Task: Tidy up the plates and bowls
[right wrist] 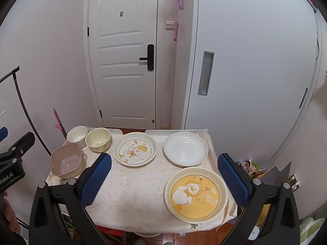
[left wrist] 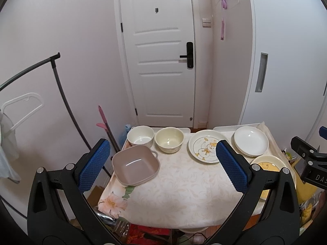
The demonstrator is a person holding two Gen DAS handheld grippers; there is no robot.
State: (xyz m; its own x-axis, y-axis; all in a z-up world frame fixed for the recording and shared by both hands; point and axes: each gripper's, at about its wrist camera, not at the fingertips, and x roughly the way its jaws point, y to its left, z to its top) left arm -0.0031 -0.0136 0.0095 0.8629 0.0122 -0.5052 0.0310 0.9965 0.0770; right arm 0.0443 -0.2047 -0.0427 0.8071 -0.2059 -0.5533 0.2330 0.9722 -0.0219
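Observation:
On a small cloth-covered table (left wrist: 179, 194) stand a pink square bowl (left wrist: 134, 164) (right wrist: 66, 163), a white bowl (left wrist: 140, 135) (right wrist: 77, 136) and a cream bowl (left wrist: 169, 139) (right wrist: 98, 139). To their right lie a white duck plate (left wrist: 205, 146) (right wrist: 134, 149), a plain white plate (left wrist: 251, 140) (right wrist: 185, 148) and a yellow duck plate (left wrist: 267, 164) (right wrist: 196, 195). My left gripper (left wrist: 163, 164) hovers open above the table's middle, holding nothing. My right gripper (right wrist: 164, 180) is open too, above the near right part, with the yellow plate between its fingers' lines but apart from them.
A white door (left wrist: 161, 61) and a sliding cabinet door (right wrist: 235, 71) stand behind the table. A dark clothes rail (left wrist: 61, 94) curves at the left, with a pink-handled tool (left wrist: 104, 120) leaning beside it. Clutter and bags (right wrist: 249, 167) lie on the floor at the right.

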